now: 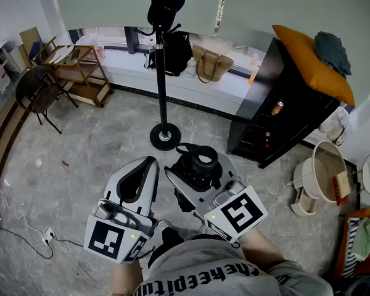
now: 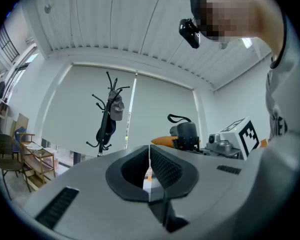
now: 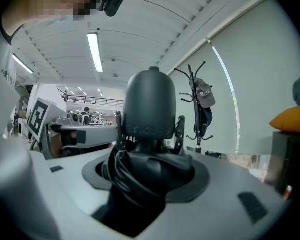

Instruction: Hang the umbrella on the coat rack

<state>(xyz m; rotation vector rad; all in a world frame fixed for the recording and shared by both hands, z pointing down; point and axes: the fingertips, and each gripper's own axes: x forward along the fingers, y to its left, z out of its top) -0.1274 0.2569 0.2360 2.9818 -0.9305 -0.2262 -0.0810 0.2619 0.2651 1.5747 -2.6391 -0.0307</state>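
A folded black umbrella (image 1: 197, 164) sits between the jaws of my right gripper (image 1: 198, 170), which is shut on it. In the right gripper view the umbrella's rounded handle end (image 3: 151, 111) fills the middle and stands above the right gripper (image 3: 150, 170). The black coat rack (image 1: 162, 73) stands on its round base straight ahead of both grippers, a short way off across the floor. It carries a cap and a dark bag (image 2: 110, 115) and also shows as the coat rack (image 3: 197, 109) beyond the umbrella. My left gripper (image 1: 147, 165) is shut and holds nothing, level with the umbrella (image 2: 186, 134) at its right.
A black cabinet (image 1: 283, 116) with an orange cushion (image 1: 314, 63) stands to the right of the rack. A tan handbag (image 1: 211, 63) rests on the window ledge behind. A wooden shelf (image 1: 77, 69) and a chair (image 1: 40, 94) are at left. A white bin (image 1: 320, 177) and floor cables (image 1: 46, 233) lie nearby.
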